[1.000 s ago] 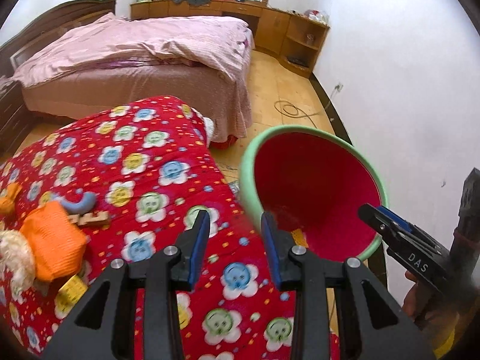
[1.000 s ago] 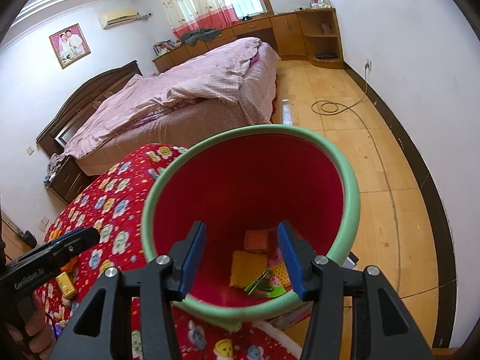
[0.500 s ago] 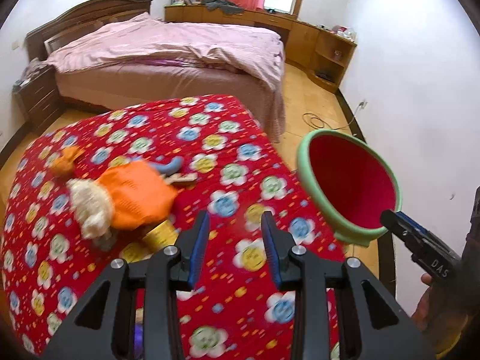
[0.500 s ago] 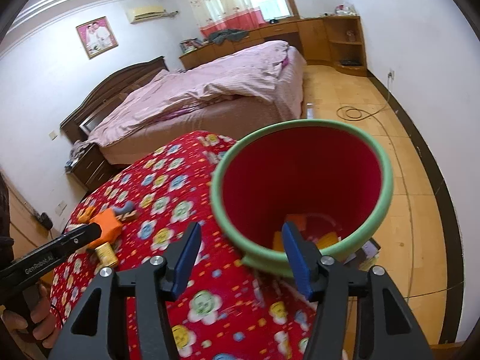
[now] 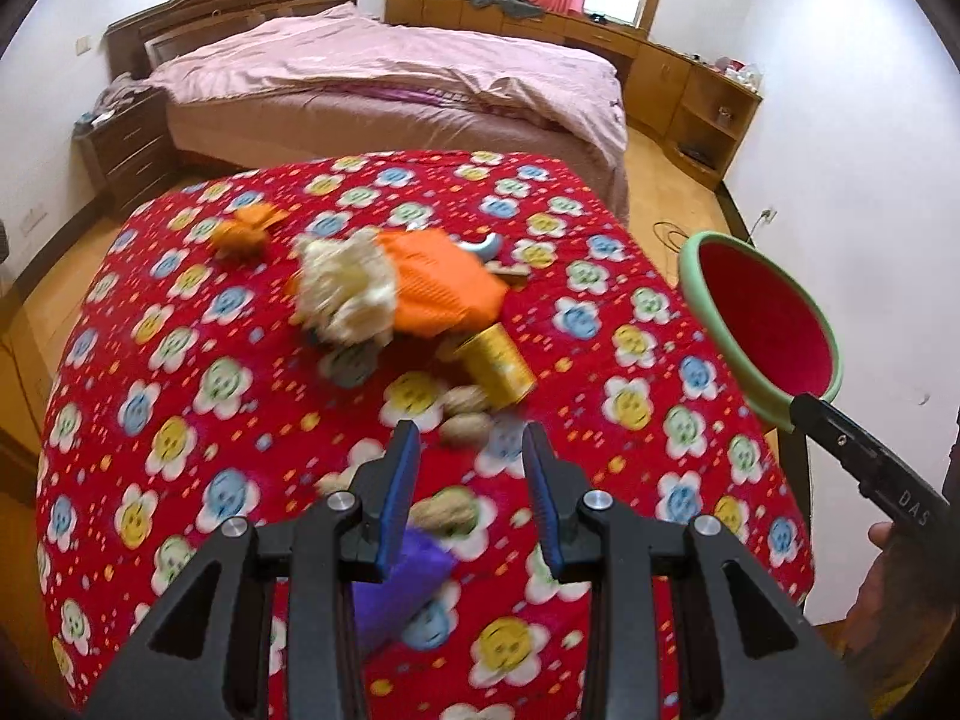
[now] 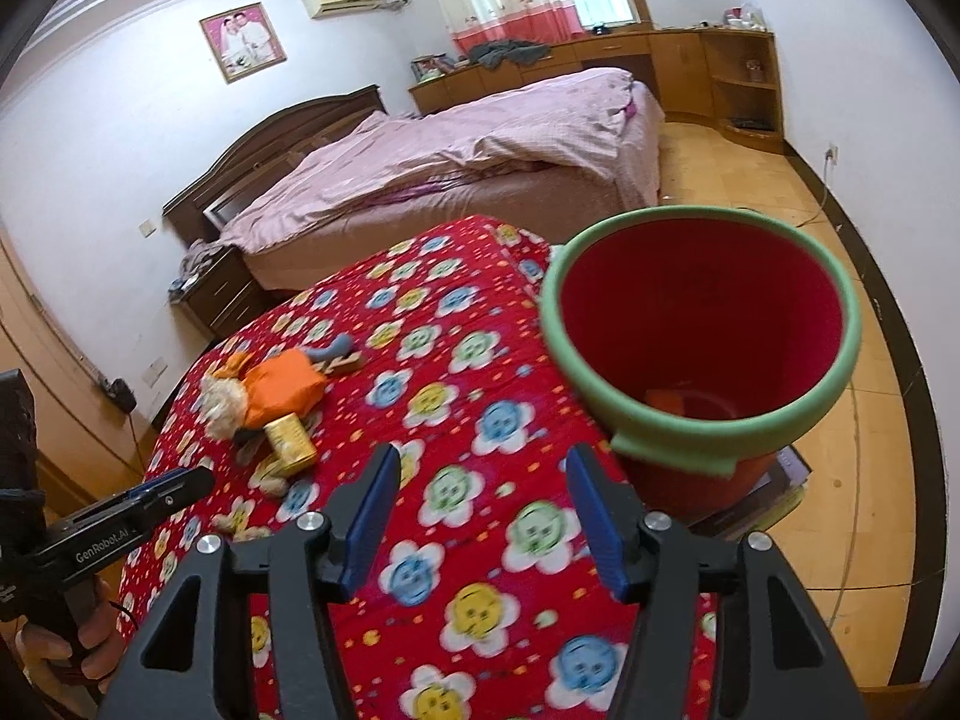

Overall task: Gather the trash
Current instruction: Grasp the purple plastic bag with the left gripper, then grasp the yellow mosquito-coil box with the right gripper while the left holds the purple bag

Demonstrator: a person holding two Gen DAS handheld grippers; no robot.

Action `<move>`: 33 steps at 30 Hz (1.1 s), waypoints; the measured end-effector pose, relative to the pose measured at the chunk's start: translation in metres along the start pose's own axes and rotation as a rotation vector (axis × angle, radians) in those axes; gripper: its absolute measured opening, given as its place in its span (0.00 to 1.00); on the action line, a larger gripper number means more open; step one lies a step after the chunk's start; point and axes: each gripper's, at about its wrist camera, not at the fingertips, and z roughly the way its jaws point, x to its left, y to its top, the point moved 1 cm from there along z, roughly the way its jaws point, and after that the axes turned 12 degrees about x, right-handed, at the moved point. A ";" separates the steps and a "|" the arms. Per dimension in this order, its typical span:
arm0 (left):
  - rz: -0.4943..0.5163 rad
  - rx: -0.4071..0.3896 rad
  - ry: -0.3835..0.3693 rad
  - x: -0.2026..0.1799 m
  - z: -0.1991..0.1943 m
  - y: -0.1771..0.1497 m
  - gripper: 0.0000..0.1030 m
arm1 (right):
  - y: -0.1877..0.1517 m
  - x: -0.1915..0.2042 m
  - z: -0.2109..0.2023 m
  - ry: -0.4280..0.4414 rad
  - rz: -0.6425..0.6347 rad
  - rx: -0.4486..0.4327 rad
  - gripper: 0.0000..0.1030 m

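Observation:
A red cloth with flower faces [image 5: 228,384] covers the table. On it lie a yellow can [image 5: 498,366], two walnuts [image 5: 465,401], a nut shell [image 5: 447,513], a purple piece [image 5: 396,588] and a doll in orange [image 5: 438,288]. My left gripper [image 5: 469,429] hovers open over the walnuts, nothing between its fingers. The red bin with a green rim [image 6: 555,324] stands off the table's right edge, with an orange scrap [image 6: 666,402] inside. My right gripper [image 6: 483,453] is open and empty over the cloth, left of the bin. The can [image 6: 291,441] and the left gripper [image 6: 180,483] show there too.
A pink bed [image 5: 384,78] stands behind the table, with a dark nightstand [image 5: 126,150] on its left. Wooden cabinets [image 5: 690,84] line the far wall. A cable [image 6: 822,204] lies on the wooden floor beside the white wall on the right.
Both views have swung left, away from the bin. The left gripper now hangs over the nuts and can. The right gripper has left the bin's mouth, jaws slightly wider.

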 end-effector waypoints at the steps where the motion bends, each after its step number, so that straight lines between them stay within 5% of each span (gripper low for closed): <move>1: -0.004 0.002 0.003 0.003 0.000 -0.003 0.34 | -0.003 0.004 0.001 0.004 -0.007 0.004 0.59; 15: -0.037 0.062 0.008 0.039 0.011 -0.047 0.43 | -0.035 0.027 0.012 0.008 -0.039 0.051 0.61; 33: 0.029 0.091 0.089 0.031 0.034 -0.061 0.46 | -0.045 0.047 0.032 -0.054 -0.104 0.119 0.62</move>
